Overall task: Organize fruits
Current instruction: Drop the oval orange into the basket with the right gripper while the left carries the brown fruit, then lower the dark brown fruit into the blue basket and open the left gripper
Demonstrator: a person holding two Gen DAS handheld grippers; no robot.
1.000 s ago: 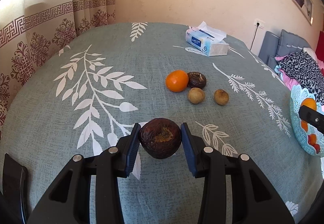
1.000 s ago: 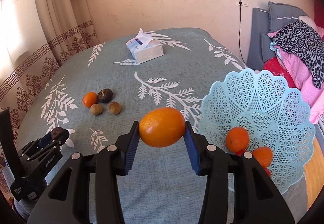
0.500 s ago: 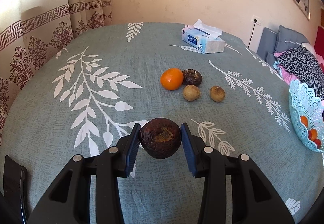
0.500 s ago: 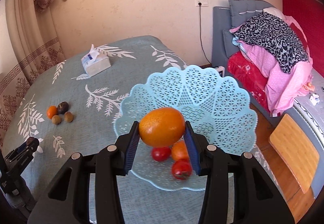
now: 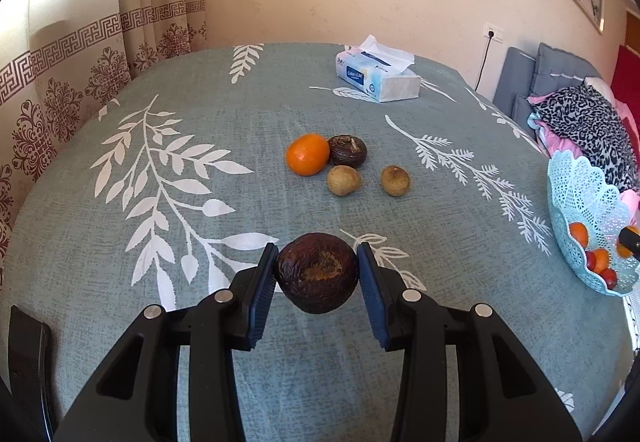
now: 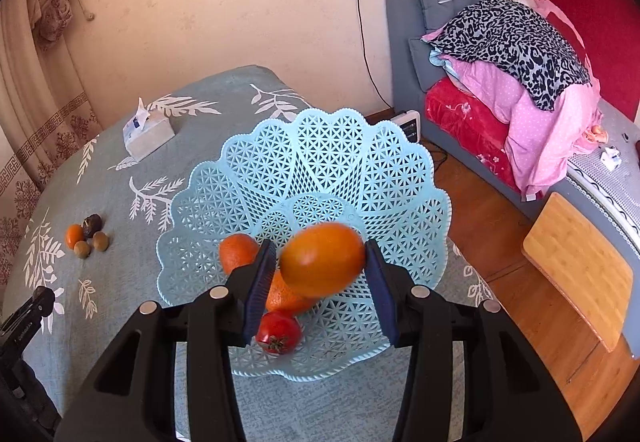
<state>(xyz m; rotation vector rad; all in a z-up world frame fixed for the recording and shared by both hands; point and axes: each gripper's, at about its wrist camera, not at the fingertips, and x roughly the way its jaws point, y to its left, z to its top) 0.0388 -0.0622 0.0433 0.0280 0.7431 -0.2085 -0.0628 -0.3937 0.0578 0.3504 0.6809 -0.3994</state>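
Note:
My left gripper (image 5: 317,278) is shut on a dark brown wrinkled fruit (image 5: 317,276), held above the teal tablecloth. Beyond it lie an orange (image 5: 307,154), a dark fruit (image 5: 347,151) and two small tan fruits (image 5: 344,180) (image 5: 395,180). My right gripper (image 6: 320,262) is over the light blue lattice basket (image 6: 320,170). Its jaws stand slightly apart around a blurred orange (image 6: 322,260) that tilts between them. The basket holds two oranges (image 6: 238,252) (image 6: 286,298) and a red tomato (image 6: 279,332). The basket also shows at the right edge of the left wrist view (image 5: 576,198).
A tissue box (image 5: 378,76) stands at the far side of the table. Curtains (image 5: 60,54) hang at the left. A sofa with piled bedding (image 6: 512,54) and a wooden board (image 6: 580,266) are right of the table, over a wood floor.
My right gripper has moved lower over the basket and its jaws have loosened; the orange now tilts and blurs between them. My left gripper still holds the dark fruit, moved slightly.

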